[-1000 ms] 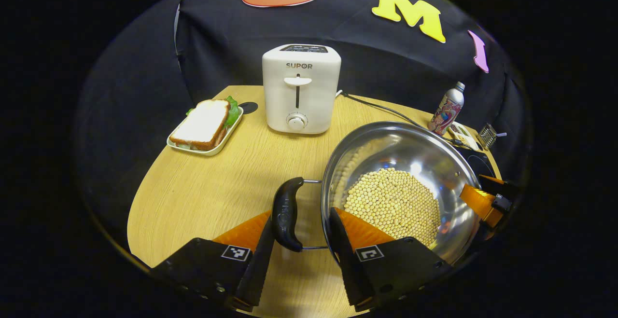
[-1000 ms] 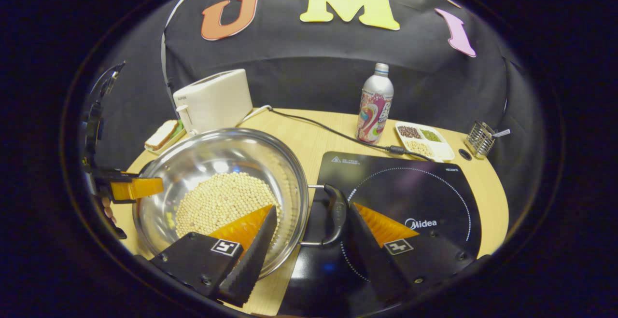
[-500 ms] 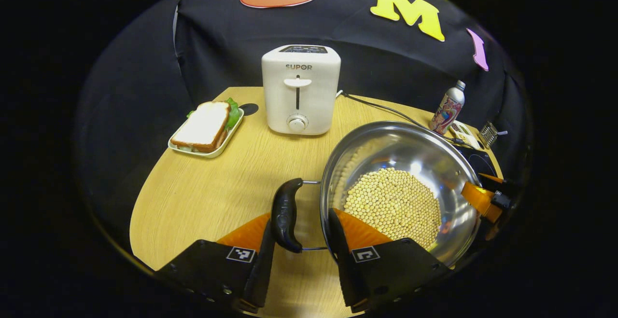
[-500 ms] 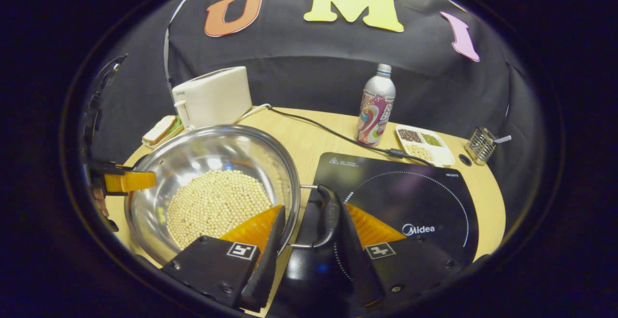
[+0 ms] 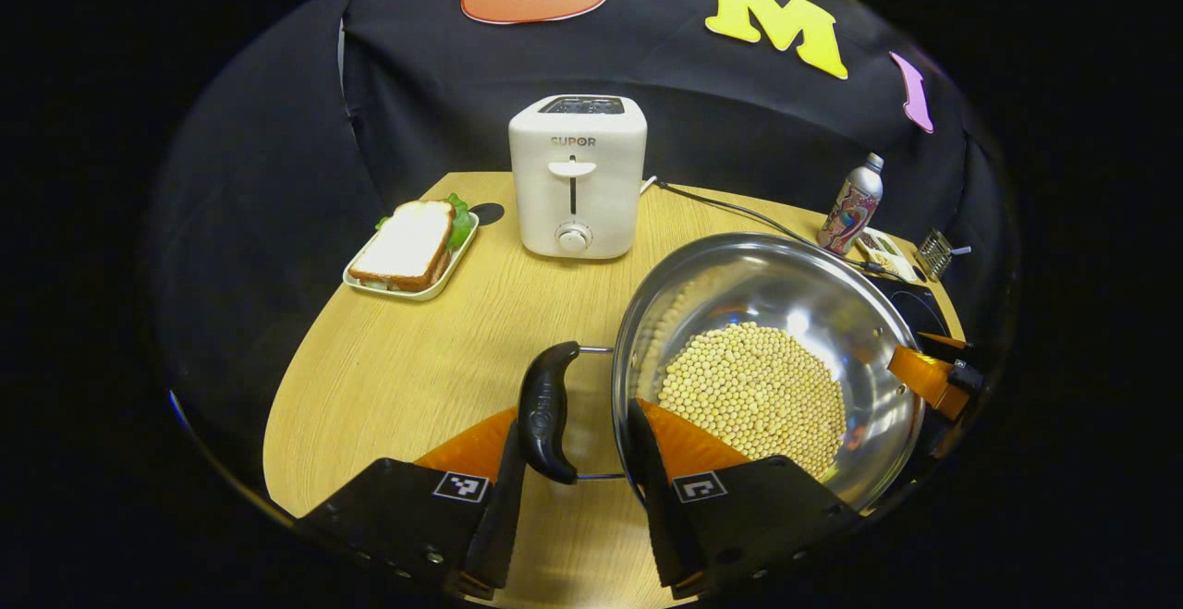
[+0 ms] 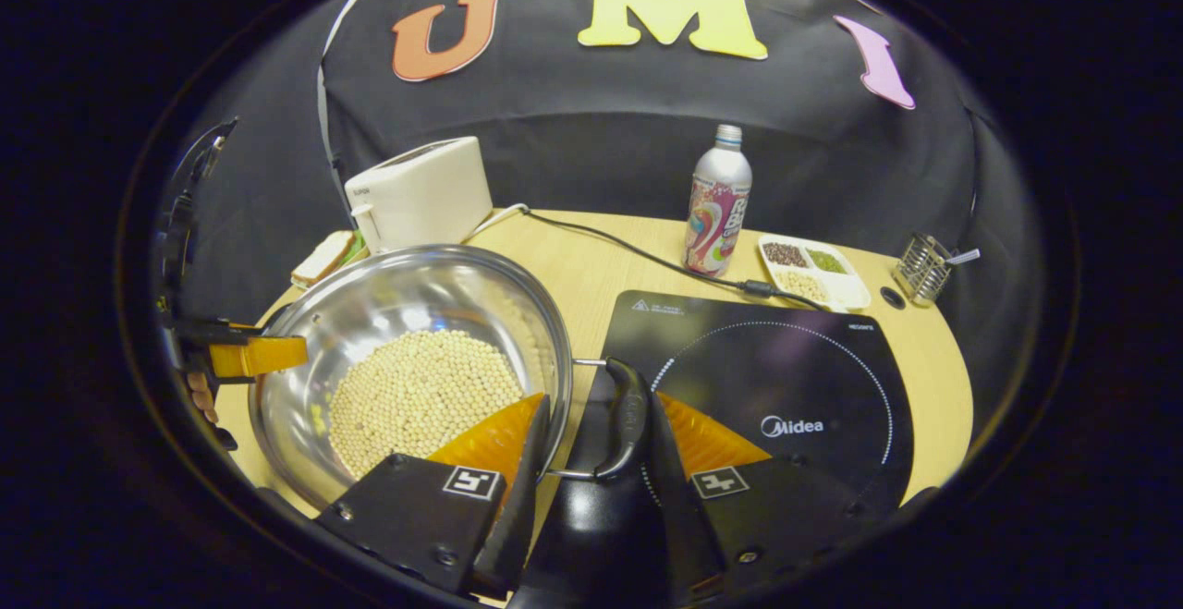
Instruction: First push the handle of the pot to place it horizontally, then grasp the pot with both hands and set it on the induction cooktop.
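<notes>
The pot [image 5: 767, 359], a steel pan half full of pale beans [image 5: 753, 392], sits just ahead of the left gripper [image 5: 573, 489] and reaches across toward the right gripper [image 6: 591, 517]; the induction cooktop [image 6: 786, 378] lies beyond the right gripper's right finger, with the pot mostly off it. Each gripper's fingers are spread and straddle a black handle — the left handle [image 5: 547, 410] rests against the left finger's inner face while the other finger sits at the pot's rim. The right handle [image 6: 627, 417] lies likewise between the right gripper's fingers. Neither pair is pinching yet. The risk I judge: closing unevenly, or lifting one side first, tilts the pot and spills beans. The handles may also swivel under load.
</notes>
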The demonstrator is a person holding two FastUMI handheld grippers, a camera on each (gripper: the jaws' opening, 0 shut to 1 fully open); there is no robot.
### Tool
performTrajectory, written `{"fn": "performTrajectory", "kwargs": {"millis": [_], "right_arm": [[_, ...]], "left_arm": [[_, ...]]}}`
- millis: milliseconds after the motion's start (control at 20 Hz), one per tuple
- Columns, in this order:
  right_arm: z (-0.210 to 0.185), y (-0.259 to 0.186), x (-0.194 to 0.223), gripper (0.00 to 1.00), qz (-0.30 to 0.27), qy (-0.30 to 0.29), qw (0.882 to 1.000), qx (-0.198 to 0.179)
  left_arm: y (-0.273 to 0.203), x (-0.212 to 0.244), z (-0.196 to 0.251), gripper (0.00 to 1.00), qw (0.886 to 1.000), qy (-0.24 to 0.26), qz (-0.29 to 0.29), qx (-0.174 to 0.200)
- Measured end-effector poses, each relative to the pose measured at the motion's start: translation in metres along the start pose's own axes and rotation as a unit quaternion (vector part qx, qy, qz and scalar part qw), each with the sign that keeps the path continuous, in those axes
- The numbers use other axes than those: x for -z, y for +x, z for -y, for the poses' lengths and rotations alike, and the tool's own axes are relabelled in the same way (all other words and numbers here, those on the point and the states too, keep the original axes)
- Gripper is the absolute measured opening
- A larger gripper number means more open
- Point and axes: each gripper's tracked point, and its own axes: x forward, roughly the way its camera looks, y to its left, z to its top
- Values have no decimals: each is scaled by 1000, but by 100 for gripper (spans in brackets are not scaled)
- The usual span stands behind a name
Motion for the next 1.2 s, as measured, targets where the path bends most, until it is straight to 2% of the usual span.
{"fn": "performTrajectory", "kwargs": {"millis": [50, 100, 600, 650, 750, 900, 1200], "right_arm": [[0, -4, -3, 61, 2, 0, 1000, 0], [1, -10, -5, 59, 4, 1, 1000, -1], [17, -67, -35, 58, 7, 11, 1000, -18], [22, -74, -39, 61, 9, 10, 1000, -17], [33, -88, -48, 58, 13, 11, 1000, -15], [56, -106, -60, 61, 19, 17, 1000, -13], [118, -136, -76, 58, 35, 26, 999, 6]], "left_arm": [[-4, 0, 1, 58, 1000, 0, 0, 0], [-8, -2, 1, 57, 1000, 1, 3, 0], [-68, -28, 20, 57, 1000, 11, 20, -17], [-73, -30, 23, 57, 1000, 12, 21, -16], [-84, -38, 35, 57, 999, 13, 26, -14], [-96, -48, 58, 57, 999, 19, 32, -8], [-120, -62, 109, 57, 998, 38, 49, 4]]}}
